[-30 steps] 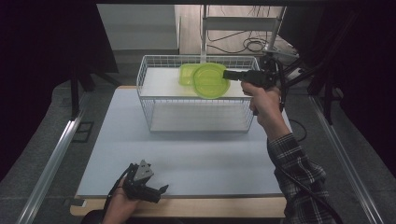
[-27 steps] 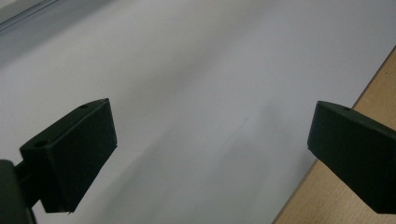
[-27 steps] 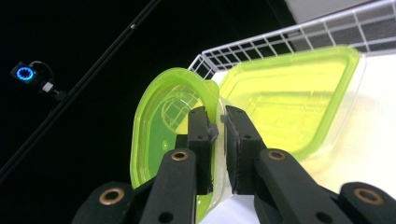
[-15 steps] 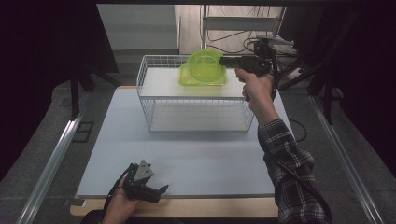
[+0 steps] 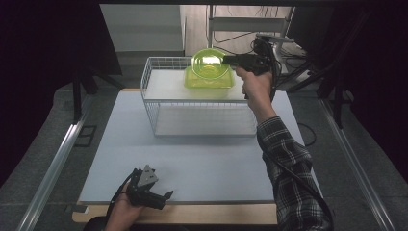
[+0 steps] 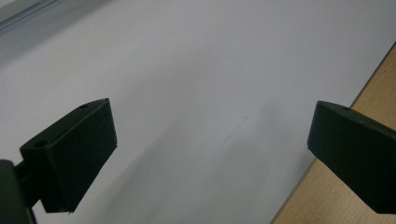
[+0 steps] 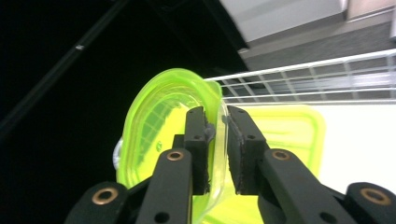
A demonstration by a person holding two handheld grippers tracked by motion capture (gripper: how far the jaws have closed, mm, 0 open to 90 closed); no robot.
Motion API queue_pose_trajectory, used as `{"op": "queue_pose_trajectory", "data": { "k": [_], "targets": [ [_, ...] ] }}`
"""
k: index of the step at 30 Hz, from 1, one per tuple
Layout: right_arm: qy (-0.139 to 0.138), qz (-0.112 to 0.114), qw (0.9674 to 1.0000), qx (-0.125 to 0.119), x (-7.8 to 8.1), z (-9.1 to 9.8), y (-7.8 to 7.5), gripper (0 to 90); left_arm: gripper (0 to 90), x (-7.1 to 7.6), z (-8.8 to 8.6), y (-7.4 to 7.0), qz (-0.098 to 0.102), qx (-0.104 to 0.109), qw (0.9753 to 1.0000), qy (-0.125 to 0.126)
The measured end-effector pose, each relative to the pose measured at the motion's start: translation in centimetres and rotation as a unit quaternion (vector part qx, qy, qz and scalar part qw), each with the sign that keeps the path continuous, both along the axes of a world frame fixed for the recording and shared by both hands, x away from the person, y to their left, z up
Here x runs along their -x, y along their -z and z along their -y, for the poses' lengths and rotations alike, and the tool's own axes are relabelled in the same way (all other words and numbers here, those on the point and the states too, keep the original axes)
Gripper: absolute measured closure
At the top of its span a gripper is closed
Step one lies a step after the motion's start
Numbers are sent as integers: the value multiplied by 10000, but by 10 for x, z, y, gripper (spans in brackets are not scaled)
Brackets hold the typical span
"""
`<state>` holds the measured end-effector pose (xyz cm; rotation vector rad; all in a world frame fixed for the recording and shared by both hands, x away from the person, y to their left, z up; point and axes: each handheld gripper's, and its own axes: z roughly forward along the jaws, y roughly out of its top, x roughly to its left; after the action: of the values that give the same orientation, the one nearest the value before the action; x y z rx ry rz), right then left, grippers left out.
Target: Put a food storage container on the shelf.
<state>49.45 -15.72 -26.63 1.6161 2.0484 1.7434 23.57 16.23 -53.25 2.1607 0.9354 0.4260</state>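
A lime-green translucent bowl (image 5: 209, 65) hangs tipped on its side over the back of a white wire basket (image 5: 202, 103), its hollow facing the high camera. My right gripper (image 5: 227, 60) comes in from the right and is shut on the bowl's rim (image 7: 159, 121), which sits between its pads (image 7: 196, 140). The jaws have just eased open a little with the rim still pinched. A second lime-green tub (image 5: 209, 82) lies in the basket below the bowl (image 7: 289, 135). My left gripper (image 5: 161, 197) rests open at the table's front edge, nothing between its fingers (image 6: 74, 149).
The basket stands at the back of a pale grey mat (image 5: 192, 154); a wooden table edge (image 6: 373, 84) shows beside it. Cables and a metal stand (image 5: 274, 45) sit behind the basket on the right. Aluminium rails (image 5: 53, 168) run along both sides of the table.
The right hand has carried the bowl left and slightly up over the basket. The bowl has turned from nearly flat to standing on edge. The left gripper has stayed put.
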Motion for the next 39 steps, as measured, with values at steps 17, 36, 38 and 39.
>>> {"op": "queue_pose_trajectory", "data": {
  "k": [17, 36, 38, 39],
  "targets": [
    [105, 25, 9992, 379, -8, -1, 3, 611, 12, 0, 0, 0, 1, -6, 10000, -2],
    [-427, 236, 9977, 477, 9, 8, 7, 312, 12, 0, 0, 0, -9, -41, 10000, -15],
    [-479, 270, 9970, 539, 12, 9, 8, 298, 12, 0, 0, 0, -7, -50, 10000, -9],
    [-503, 299, 9967, 571, 15, 9, 8, 287, 11, 0, 0, 0, -4, -53, 10000, -6]
  ]
}}
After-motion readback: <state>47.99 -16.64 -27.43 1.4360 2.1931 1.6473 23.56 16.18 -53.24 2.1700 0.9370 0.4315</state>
